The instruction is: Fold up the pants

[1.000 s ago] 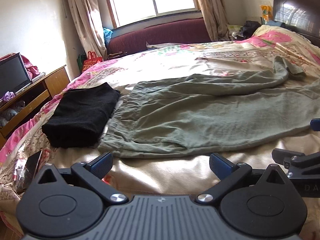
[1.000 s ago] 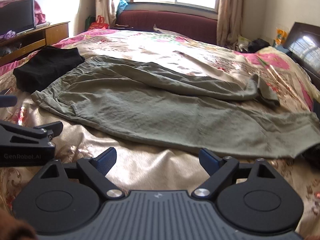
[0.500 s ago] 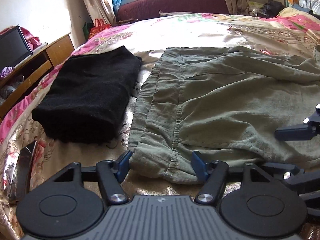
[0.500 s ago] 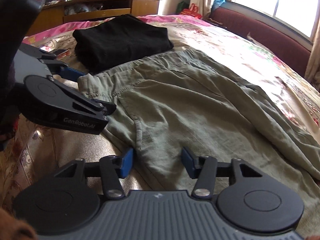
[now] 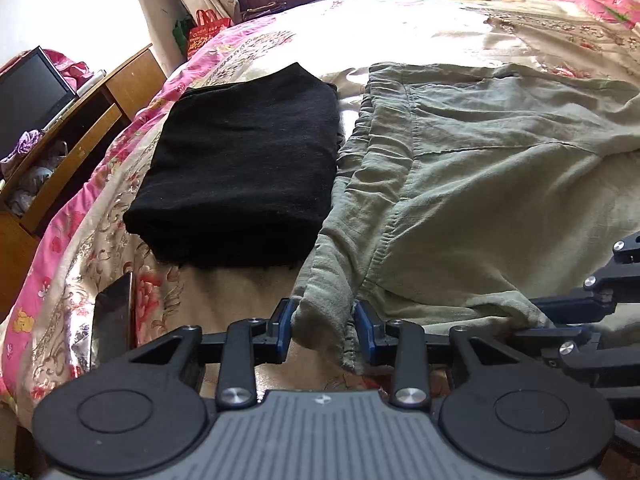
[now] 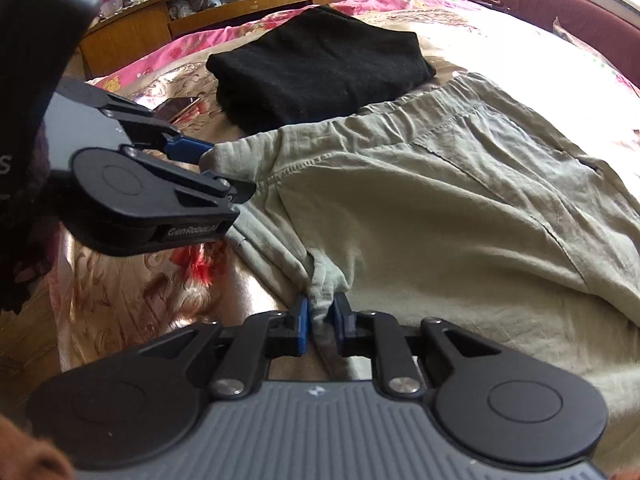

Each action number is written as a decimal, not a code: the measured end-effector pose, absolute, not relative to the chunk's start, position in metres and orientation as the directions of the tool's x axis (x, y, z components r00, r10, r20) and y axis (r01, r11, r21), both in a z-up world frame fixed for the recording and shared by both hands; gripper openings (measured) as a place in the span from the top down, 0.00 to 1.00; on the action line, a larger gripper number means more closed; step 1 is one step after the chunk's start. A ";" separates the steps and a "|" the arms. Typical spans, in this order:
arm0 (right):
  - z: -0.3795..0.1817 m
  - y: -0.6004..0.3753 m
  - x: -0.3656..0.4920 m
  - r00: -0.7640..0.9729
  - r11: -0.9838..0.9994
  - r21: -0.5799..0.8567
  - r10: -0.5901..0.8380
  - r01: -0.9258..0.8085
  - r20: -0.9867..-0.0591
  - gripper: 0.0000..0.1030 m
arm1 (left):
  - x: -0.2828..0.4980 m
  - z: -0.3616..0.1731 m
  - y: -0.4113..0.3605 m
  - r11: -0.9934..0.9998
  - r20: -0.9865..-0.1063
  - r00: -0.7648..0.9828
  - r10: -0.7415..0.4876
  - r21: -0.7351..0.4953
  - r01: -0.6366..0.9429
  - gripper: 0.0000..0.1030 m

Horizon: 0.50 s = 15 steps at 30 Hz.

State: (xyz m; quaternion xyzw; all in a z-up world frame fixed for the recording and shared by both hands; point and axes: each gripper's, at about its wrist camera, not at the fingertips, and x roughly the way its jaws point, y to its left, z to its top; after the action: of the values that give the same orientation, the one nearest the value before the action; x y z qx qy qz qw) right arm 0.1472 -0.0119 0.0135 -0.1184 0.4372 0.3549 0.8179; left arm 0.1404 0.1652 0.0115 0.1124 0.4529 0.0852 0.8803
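Both grippers (image 5: pixel 323 330) (image 6: pixel 321 320) now clamping pants (image 5: pixel 480 184) waistband.

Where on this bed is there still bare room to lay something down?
Bare bedspread lies beyond the green pants and the folded black garment, toward the window. A narrower strip runs along the near edge. It is crowded where the left gripper and right gripper pinch the waistband; a phone lies nearby.

Both grippers sit low, side by side. The left gripper (image 5: pixel 324 330) has cloth between its half-closed jaws — the right gripper (image 6: pixel 321 322) is pinched tight on a bunched fold.
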 end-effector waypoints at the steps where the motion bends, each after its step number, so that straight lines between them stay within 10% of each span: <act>1: 0.019 -0.020 0.148 0.372 0.736 0.143 0.487 -0.662 -0.790 0.79 | 0.140 0.016 0.163 0.961 -0.780 0.575 0.247 0.273 -0.042 0.51; 15: 0.048 -0.359 0.129 0.537 0.999 0.034 0.008 0.038 -0.843 0.67 | 0.163 0.057 -0.034 0.910 -0.766 0.637 0.084 0.319 0.265 0.49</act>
State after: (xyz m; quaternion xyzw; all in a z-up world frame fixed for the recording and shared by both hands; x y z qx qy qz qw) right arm 0.1287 -0.3592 0.0483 0.0242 0.4810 -0.0086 0.8763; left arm 0.1629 -0.0337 0.0568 0.2059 0.4230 -0.0514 0.8809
